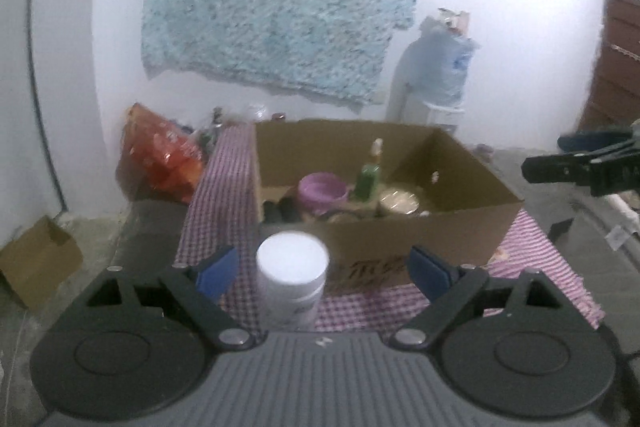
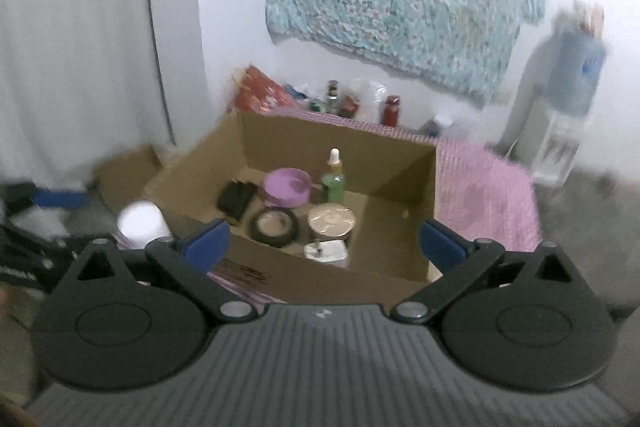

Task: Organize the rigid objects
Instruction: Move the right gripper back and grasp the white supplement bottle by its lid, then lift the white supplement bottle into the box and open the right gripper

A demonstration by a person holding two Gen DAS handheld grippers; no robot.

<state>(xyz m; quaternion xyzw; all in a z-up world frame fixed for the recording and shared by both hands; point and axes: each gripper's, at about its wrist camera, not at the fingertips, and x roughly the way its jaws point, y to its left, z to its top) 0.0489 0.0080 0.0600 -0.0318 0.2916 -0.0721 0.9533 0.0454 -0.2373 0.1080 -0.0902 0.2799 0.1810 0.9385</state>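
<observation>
A white jar (image 1: 291,279) with a white lid stands on the checked cloth (image 1: 224,211) just in front of the cardboard box (image 1: 400,239). My left gripper (image 1: 325,270) is open, and the jar stands between its blue pads, closer to the left pad (image 1: 218,269), without touching. The box holds a purple bowl (image 2: 286,187), a green dropper bottle (image 2: 334,175), a black tape roll (image 2: 275,225), a round tin (image 2: 331,221), a black object (image 2: 237,198) and a small white item (image 2: 325,250). My right gripper (image 2: 325,241) is open and empty above the box's near wall. The jar also shows in the right wrist view (image 2: 142,219).
An orange-red bag (image 1: 160,155) and small bottles (image 2: 360,103) sit behind the box by the white wall. A water dispenser (image 1: 436,75) stands at the back right. A small cardboard box (image 1: 38,259) lies on the floor at the left. My right gripper shows at the left view's right edge (image 1: 584,167).
</observation>
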